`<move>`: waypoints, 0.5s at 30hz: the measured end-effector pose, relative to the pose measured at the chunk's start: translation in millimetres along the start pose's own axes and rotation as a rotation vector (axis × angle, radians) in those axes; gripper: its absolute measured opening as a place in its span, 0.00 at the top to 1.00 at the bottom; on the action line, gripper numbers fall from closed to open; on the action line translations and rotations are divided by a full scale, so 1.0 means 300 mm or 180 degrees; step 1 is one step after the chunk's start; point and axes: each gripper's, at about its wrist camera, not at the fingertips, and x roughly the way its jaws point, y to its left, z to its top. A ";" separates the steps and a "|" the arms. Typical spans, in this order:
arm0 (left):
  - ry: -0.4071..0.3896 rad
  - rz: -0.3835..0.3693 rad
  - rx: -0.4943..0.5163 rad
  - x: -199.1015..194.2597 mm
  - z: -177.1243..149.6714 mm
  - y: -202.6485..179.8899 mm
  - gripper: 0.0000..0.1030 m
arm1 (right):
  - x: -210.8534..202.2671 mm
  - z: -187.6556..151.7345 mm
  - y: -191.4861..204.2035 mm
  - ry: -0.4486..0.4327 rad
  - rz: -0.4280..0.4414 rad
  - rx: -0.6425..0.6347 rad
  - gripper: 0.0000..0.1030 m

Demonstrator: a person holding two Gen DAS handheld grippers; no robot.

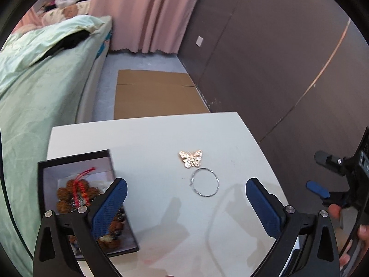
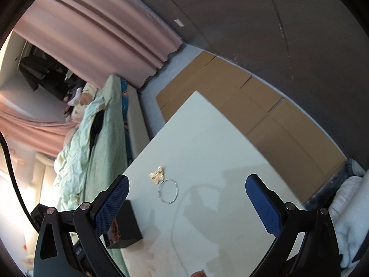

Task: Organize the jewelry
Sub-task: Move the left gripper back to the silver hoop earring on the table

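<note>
We hold the left gripper (image 1: 184, 198) and right gripper (image 2: 186, 198) wide apart above the glossy white table (image 1: 147, 138). On it lie a rose-gold butterfly brooch (image 1: 191, 158) touching a thin silver wire bangle (image 1: 205, 182), near the open black box of brown bead bracelets (image 1: 76, 191). Beyond lie flattened brown cardboard (image 1: 156, 92), a pink curtain (image 1: 147, 13) and a pale green bed (image 1: 39, 97).

No text, label, brand, number or sign can be read in either view. The small white rectangular plate on the dark brown wall panel (image 1: 199, 40) is blank, and the flattened brown cardboard sheets on the floor (image 1: 159, 93) carry no legible print.
</note>
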 end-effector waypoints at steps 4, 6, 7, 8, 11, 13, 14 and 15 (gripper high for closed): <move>0.0059 -0.0005 0.0203 0.042 -0.008 -0.057 0.01 | 0.005 0.017 -0.024 0.0023 0.0031 0.0063 0.01; 0.0113 -0.0001 0.0288 0.068 -0.013 -0.080 0.02 | 0.005 0.028 -0.039 0.0030 0.0062 0.0112 0.01; 0.0146 -0.0002 0.0331 0.085 -0.015 -0.093 0.03 | 0.005 0.035 -0.048 0.0026 0.0075 0.0140 0.01; 0.0174 -0.0001 0.0367 0.101 -0.018 -0.102 0.03 | 0.003 0.042 -0.054 0.0021 0.0076 0.0155 0.01; 0.0246 0.0040 0.0489 0.147 -0.026 -0.132 0.05 | -0.006 0.060 -0.071 -0.0017 0.0074 0.0191 0.01; 0.0304 0.0083 0.0590 0.179 -0.036 -0.148 0.12 | -0.015 0.072 -0.081 -0.0052 0.0091 0.0215 0.01; 0.0347 0.0101 0.0643 0.196 -0.042 -0.155 0.14 | -0.019 0.076 -0.086 -0.0062 0.0096 0.0224 0.01; 0.0410 0.0124 0.0707 0.219 -0.047 -0.163 0.21 | -0.023 0.079 -0.092 -0.0072 0.0101 0.0235 0.01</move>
